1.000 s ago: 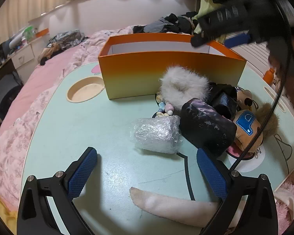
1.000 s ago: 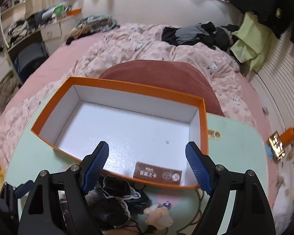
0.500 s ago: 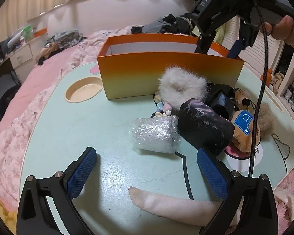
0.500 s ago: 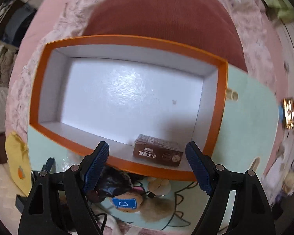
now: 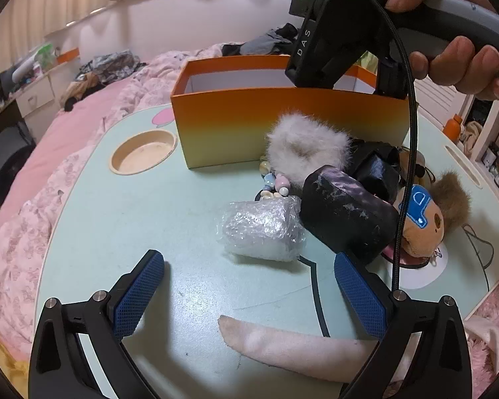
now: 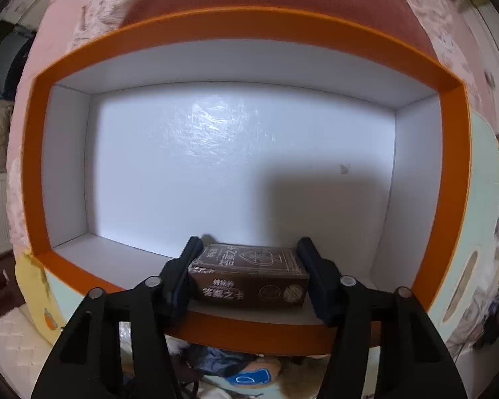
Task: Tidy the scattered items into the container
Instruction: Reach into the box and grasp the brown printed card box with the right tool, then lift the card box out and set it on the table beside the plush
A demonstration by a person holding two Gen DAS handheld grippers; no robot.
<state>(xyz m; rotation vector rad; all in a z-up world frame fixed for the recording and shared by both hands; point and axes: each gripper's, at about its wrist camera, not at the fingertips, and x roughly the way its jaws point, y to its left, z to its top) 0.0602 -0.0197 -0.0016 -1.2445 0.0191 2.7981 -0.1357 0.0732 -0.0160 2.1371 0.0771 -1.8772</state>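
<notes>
Two hand-held grippers are in view. The right hand-held gripper (image 6: 248,267) points steeply down into the orange container (image 6: 249,28), and its jaws are closing around a brown card box (image 6: 249,277) that lies on the white floor of the container against the near wall; the fingers stand just beside the box's two ends, and contact cannot be made out for sure. The left hand-held gripper (image 5: 249,286) hangs over the pale green worktop (image 5: 116,212) with its blue pads wide apart and nothing between them. Ahead of it lie a bubble-wrapped bundle (image 5: 261,229), a black pouch (image 5: 346,212), a white fluffy item (image 5: 304,143) and a plush toy (image 5: 425,219); just below it lies a pink sock (image 5: 292,349).
</notes>
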